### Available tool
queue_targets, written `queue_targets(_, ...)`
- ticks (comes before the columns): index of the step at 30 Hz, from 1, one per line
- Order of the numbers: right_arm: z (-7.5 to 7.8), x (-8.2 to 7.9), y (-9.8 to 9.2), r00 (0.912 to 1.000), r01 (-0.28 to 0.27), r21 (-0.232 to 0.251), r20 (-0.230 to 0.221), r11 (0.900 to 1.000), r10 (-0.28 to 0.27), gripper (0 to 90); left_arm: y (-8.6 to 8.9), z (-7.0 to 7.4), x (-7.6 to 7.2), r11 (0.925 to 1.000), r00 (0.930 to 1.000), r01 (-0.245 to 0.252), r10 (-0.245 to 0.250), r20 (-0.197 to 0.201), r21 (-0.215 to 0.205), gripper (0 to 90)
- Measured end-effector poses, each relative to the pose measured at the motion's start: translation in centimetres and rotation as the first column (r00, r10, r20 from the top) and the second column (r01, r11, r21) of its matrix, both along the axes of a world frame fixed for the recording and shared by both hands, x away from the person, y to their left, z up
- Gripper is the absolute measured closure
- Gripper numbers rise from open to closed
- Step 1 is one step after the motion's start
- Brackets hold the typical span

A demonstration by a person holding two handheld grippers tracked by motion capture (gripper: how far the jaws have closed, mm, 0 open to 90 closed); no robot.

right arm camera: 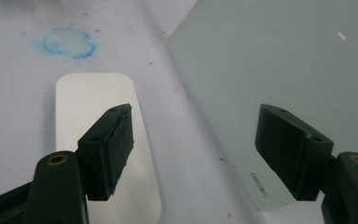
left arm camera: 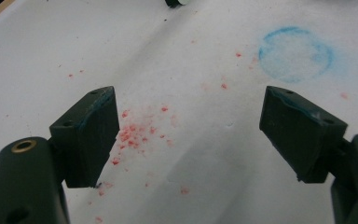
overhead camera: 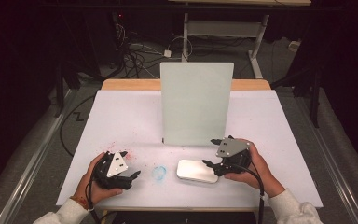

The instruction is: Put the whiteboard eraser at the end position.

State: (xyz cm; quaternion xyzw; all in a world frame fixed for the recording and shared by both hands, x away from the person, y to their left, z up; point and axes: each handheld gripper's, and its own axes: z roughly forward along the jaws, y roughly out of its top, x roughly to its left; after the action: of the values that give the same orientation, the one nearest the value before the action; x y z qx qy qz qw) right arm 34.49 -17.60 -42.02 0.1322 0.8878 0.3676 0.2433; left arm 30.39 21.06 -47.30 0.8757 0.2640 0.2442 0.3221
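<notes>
white and smooth, the flat rounded slab (overhead camera: 197,171) lies on the bench (overhead camera: 121,116) just in front of my right hand-held gripper (overhead camera: 213,163), which is spread wide with nothing pinched; in the right gripper view one jaw hangs over the slab's top face and the other over the foot of the pale upright board (right arm camera: 279,70). that is my worry: if i press together from here, i judge the far jaw would catch the board's lower edge rather than the slab's side, and could tip the board or shove it back. the slab (right arm camera: 107,140) also looks low and slick, so a pinch across its top could skid it along the bench toward the blue ring stain (overhead camera: 159,172). my left hand-held gripper (overhead camera: 133,177) is spread too, empty, resting over the red specks (left arm camera: 135,133) well apart from the slab, so it would give no support if the slab slides.
</notes>
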Motion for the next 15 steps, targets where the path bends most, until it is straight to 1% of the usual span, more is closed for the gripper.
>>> queue_targets(4, 0.3, 0.1, -1.1, 0.9977, 0.062, 0.032, 0.025, 0.998, -0.063, 26.4, 0.0, 0.0, 0.0, 1.0000, 1.0000, -0.001, 0.001, 0.000, -0.004, 19.3)
queue_targets(8, 0.4, 0.0, -2.4, 0.9910, 0.122, 0.059, 0.049, 0.991, -0.125, 24.2, 0.0, 0.0, 0.1, 1.0000, 1.0000, 0.000, 0.000, -0.003, -0.008, 19.3)
queue_targets(9, 0.4, 0.0, -3.0, 0.9871, 0.145, 0.067, 0.058, 0.987, -0.149, 23.7, 0.0, 0.0, 0.1, 0.9999, 1.0000, -0.001, 0.001, -0.003, -0.010, 19.3)
queue_targets(12, 0.3, 0.0, -4.3, 0.9760, 0.204, 0.090, 0.058, 0.975, -0.210, 21.4, 0.0, 0.0, 0.3, 0.9998, 1.0000, -0.003, 0.003, -0.007, -0.017, 19.3)
queue_targets(13, 0.1, -0.1, -5.0, 0.9709, 0.225, 0.107, 0.059, 0.968, -0.232, 20.8, -0.1, 0.0, 0.3, 0.9998, 1.0000, -0.004, 0.004, -0.007, -0.017, 19.3)
queue_targets(15, -0.2, -0.2, -6.0, 0.9636, 0.257, 0.133, 0.042, 0.957, -0.264, 19.2, -0.2, 0.0, 0.3, 0.9999, 1.0000, 0.001, -0.001, -0.005, -0.013, 19.3)
